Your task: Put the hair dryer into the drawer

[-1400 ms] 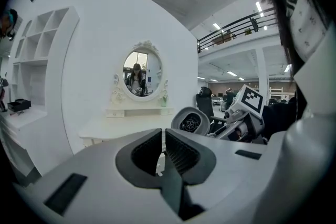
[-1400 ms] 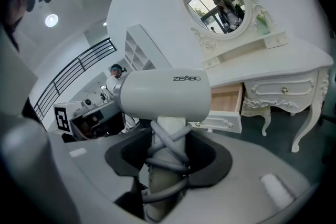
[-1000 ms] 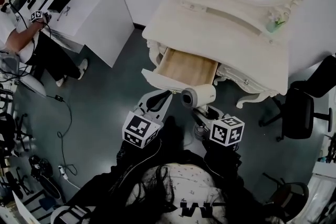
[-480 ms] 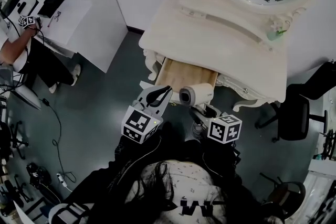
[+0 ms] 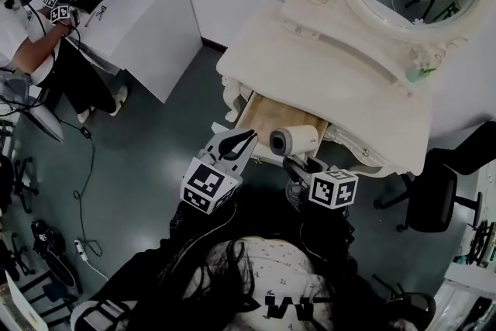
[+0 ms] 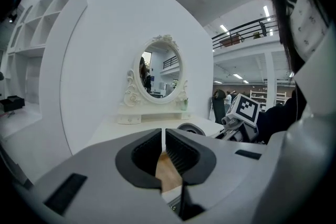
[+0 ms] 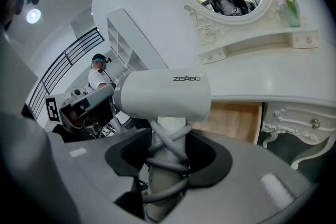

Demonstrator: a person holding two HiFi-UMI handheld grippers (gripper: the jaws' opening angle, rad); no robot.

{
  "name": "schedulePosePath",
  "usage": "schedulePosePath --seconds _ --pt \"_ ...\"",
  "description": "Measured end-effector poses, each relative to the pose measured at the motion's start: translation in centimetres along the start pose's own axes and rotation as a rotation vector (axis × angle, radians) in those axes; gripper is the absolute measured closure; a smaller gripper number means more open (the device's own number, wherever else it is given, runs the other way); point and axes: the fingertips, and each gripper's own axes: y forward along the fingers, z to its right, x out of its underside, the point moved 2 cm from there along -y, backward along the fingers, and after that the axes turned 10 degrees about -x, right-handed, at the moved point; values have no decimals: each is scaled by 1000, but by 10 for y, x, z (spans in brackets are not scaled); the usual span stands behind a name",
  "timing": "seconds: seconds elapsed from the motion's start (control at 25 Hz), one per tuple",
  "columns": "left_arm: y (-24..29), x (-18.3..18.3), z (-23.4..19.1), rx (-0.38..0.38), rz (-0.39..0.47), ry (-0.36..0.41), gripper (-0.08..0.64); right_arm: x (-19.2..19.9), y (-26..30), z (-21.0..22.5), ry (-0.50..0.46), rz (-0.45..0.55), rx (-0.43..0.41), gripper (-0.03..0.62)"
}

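Hair dryer [image 5: 294, 140] sat at the centre of the head view, held in the air at the front edge of the open drawer [image 5: 267, 114]. Whether it had crossed the lip could not be told from above. The right gripper [image 5: 299, 165] pinched its handle, jaws pressed onto the grey cord wound round it, with the white barrel lying sideways above them. The left gripper [image 5: 232, 143], left of centre, had its jaws drawn nearly together on nothing and pointed at the drawer's wooden floor.

The step in hand looked like the carry-in. Done well, the dryer would go forward under the dressing table [image 5: 325, 81] top and low enough to clear it, then come to rest on the wood before the jaws let go. The wound cord could catch on the pads — a slow release would suit.
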Motion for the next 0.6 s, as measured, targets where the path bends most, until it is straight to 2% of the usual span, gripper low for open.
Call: schedulePosePath --seconds 0.16,0.32,0.6 --pt "5 -1 3 -75 -10 -19 558 -12 2 17 -34 -59 -39 385" --pt "5 -5 8 -187 -5 -64 558 -18 6 29 -86 -169 -99 385" --pt "10 1 33 -321 -19 -112 558 -22 19 55 -186 -334 -188 386"
